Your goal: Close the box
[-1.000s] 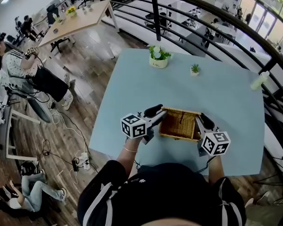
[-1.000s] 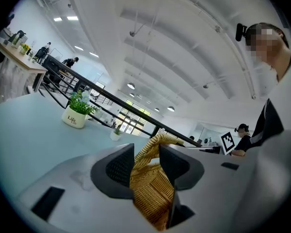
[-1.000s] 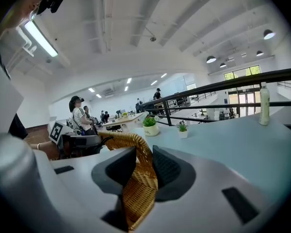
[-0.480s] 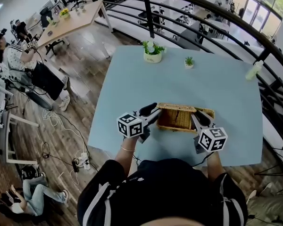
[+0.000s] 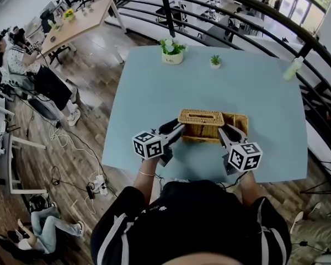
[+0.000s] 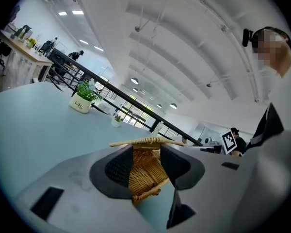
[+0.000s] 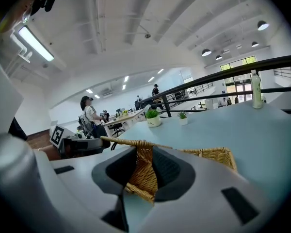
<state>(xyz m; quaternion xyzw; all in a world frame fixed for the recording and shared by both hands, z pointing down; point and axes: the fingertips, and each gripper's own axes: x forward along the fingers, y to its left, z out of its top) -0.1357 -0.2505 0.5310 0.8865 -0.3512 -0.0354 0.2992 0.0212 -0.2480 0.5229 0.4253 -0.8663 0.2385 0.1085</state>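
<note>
A wicker box [image 5: 201,132] stands on the pale blue table [image 5: 154,93], and its slotted lid [image 5: 201,116] lies level on top. An open wicker section [image 5: 236,120] shows at its right. My left gripper [image 5: 176,129] is at the box's near left corner. Its jaws have just been opening, and in the left gripper view [image 6: 146,152] the box wall [image 6: 145,174] shows in the gap at their tips, with no pad pressing on it. My right gripper [image 5: 225,132] is at the near right corner, and the wall [image 7: 141,173] shows likewise between its jaws [image 7: 144,152].
A white plant pot [image 5: 171,53], a tiny potted plant [image 5: 215,61] and a pale bottle [image 5: 291,68] stand along the table's far side. A dark railing [image 5: 254,4] curves behind it. People sit at desks on the left [image 5: 11,59]. The table's near edge is just below the grippers.
The wicker lid stood tilted up between both pairs of jaws. It now lies flat on the box. The wicker looks smaller and farther off in both gripper views.
</note>
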